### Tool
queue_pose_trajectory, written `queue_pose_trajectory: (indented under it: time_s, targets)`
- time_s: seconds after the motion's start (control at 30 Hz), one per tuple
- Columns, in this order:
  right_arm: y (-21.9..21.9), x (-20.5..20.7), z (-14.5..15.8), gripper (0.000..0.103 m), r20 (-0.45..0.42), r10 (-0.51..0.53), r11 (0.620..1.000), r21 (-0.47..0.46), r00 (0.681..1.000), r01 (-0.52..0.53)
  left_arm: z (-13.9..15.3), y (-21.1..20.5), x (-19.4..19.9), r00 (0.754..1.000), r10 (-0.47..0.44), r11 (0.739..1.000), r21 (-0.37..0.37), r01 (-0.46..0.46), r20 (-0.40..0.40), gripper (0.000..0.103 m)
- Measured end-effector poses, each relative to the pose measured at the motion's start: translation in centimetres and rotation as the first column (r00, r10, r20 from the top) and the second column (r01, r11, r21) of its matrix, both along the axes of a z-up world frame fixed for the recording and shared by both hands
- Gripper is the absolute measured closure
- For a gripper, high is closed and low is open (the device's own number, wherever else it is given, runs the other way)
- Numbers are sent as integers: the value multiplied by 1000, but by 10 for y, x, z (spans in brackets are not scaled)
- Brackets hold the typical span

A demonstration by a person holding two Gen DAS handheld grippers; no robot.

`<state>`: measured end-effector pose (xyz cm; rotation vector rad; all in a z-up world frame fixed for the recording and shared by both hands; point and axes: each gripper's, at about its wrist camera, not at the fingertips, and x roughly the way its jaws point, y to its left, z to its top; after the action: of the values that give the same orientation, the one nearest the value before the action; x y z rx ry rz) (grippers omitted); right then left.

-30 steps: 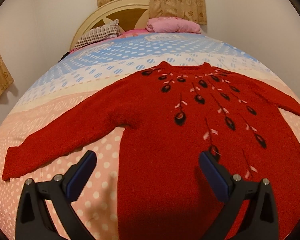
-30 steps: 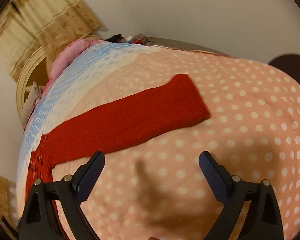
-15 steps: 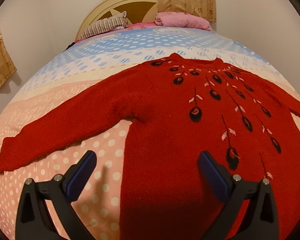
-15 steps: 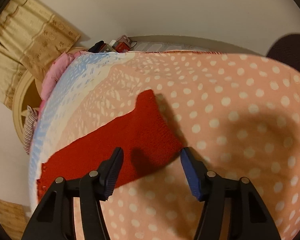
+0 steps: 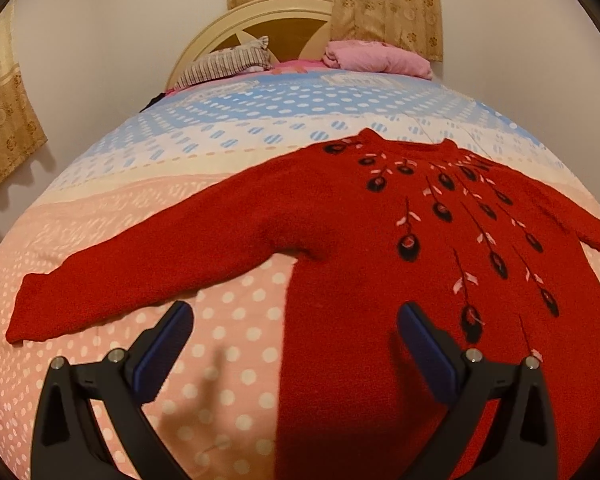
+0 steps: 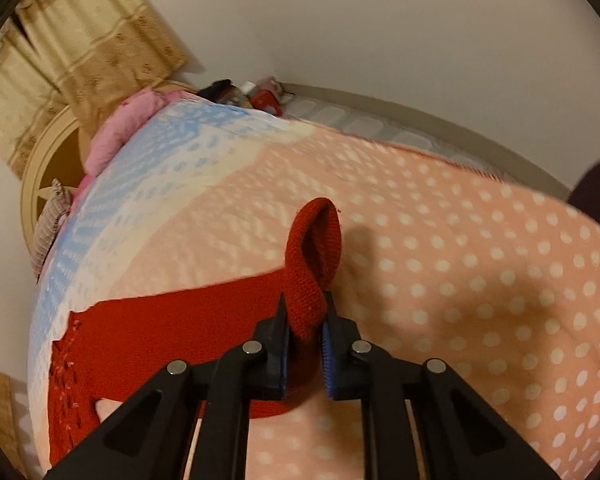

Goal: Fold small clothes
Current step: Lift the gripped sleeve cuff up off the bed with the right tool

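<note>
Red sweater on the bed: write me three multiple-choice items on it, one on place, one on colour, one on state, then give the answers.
1. Where does the red sweater lie?
A. on the dotted bedspread
B. on the floor
C. over the headboard

2. What colour is the folded cloth by the headboard?
A. green
B. pink
C. black

3. What is the right tool doing?
A. standing open over bare bedspread
B. gripping a pillow
C. pinching the sweater's sleeve cuff

Answers:
1 A, the sweater lies flat on the bedspread, arms out.
2 B, the pink folded cloth sits beside the striped pillow.
3 C, its jaws have just been closing and the cuff bunches up between the pads.
</note>
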<state>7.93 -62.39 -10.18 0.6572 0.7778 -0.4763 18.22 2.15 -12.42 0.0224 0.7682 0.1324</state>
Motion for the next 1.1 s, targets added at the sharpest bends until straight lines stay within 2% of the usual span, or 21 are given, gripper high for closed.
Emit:
queue_pose_trajectory:
  time_s: [0.17, 0.33, 0.6, 0.83, 1.1]
  targets:
    - [22, 16, 41, 91, 51, 53, 998, -42, 997, -51, -4, 11, -5, 1000, 16, 998, -56, -17, -8, 0]
    - [56, 38, 81, 91, 90, 130, 987, -105, 987, -120, -9, 16, -10, 1000, 23, 998, -60, -24, -14, 0]
    - [113, 71, 122, 91, 131, 233, 965, -157, 964, -212, -6, 27, -14, 999, 41, 997, -71, -40, 5, 0]
    - [172, 98, 156, 91, 152, 335, 930, -209, 930, -301, -5, 38, -18, 998, 53, 994, -91, -52, 16, 0]
    - [241, 120, 185, 91, 169, 452, 876, -271, 876, -400, -6, 45, -21, 998, 53, 992, -117, -51, 16, 0]
